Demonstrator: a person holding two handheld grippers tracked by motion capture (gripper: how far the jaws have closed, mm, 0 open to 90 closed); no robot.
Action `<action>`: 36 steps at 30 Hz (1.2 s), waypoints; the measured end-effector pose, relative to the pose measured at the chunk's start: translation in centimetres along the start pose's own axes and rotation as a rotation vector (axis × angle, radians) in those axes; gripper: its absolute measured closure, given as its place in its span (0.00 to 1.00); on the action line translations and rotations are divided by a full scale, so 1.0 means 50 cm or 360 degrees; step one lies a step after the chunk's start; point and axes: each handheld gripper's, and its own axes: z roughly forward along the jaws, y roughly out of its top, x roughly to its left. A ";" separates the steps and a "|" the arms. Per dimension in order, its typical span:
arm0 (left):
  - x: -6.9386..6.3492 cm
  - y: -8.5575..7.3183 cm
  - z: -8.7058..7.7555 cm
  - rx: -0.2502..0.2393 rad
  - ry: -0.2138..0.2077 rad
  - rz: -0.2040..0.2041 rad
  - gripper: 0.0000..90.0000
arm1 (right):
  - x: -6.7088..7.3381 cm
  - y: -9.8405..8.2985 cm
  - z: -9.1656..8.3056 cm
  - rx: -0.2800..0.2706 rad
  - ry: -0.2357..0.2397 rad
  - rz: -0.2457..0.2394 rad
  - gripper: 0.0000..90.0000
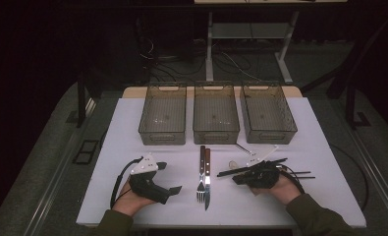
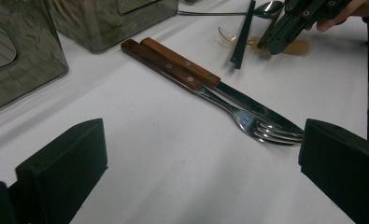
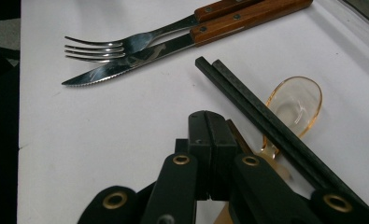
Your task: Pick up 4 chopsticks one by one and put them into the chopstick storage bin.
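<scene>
Nearest me, the left gripper [image 1: 174, 189] rests spread, empty. At three o'clock the right gripper [image 3: 213, 122] is pressed together, empty, beside two black chopsticks [image 3: 252, 105] and one amber spoon [image 3: 296, 103], probably to pick next. One fork [image 1: 201, 184], one knife [image 1: 207, 184] between; three bins [image 1: 214, 129] at twelve await sorting.

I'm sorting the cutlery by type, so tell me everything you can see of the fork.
The fork has a brown wooden handle with small metal rivets, a shiny metal neck and four tines. It lies flat on the white table, handle toward the bins, tines toward the person. It rests tight against the left side of the knife, apparently touching it. Neither claw touches it.
</scene>
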 end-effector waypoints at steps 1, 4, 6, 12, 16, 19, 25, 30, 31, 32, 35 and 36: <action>0.000 0.000 0.000 0.0000 0.0000 0.0000 0.00 | 0.000 0.001 0.001 -0.0003 0.0005 0.0001 1.00; 0.000 0.000 0.000 -0.0005 0.0000 -0.0001 0.00 | 0.000 0.001 -0.004 -0.0029 0.0029 0.0010 1.00; 0.000 0.001 -0.001 -0.0004 -0.0001 0.0001 0.00 | -0.001 0.002 -0.015 -0.0081 0.0053 0.0024 0.99; 0.000 0.001 -0.003 -0.0005 -0.0003 0.0008 0.00 | -0.006 -0.005 -0.059 -0.0180 0.0023 0.0047 0.98; 0.000 0.001 -0.003 -0.0003 -0.0006 0.0011 0.00 | -0.017 -0.033 -0.109 -0.0202 -0.0068 0.0072 0.89; 0.000 0.001 -0.003 0.0000 -0.0011 0.0014 0.00 | -0.022 -0.047 -0.124 -0.0196 -0.0106 0.0078 0.87; 0.000 0.000 -0.002 0.0003 -0.0011 0.0007 0.00 | -0.046 -0.104 -0.190 -0.0196 -0.0274 0.0183 0.93; -0.001 0.001 -0.001 0.0009 -0.0011 0.0007 0.00 | -0.085 -0.152 -0.236 -0.0135 -0.0467 0.0369 0.99; -0.001 0.001 0.000 0.0011 -0.0012 0.0007 0.00 | -0.095 -0.163 -0.241 -0.0115 -0.0503 0.0397 1.00; -0.001 0.001 0.000 0.0011 -0.0012 0.0008 0.00 | -0.110 -0.181 -0.245 -0.0059 -0.0557 0.0465 1.00; -0.001 0.000 0.000 0.0014 -0.0011 0.0011 0.00 | -0.123 -0.193 -0.247 -0.0003 -0.0606 0.0486 1.00; -0.001 0.000 0.000 0.0004 -0.0012 0.0002 0.00 | -0.134 -0.206 -0.252 0.0025 -0.0647 0.0527 1.00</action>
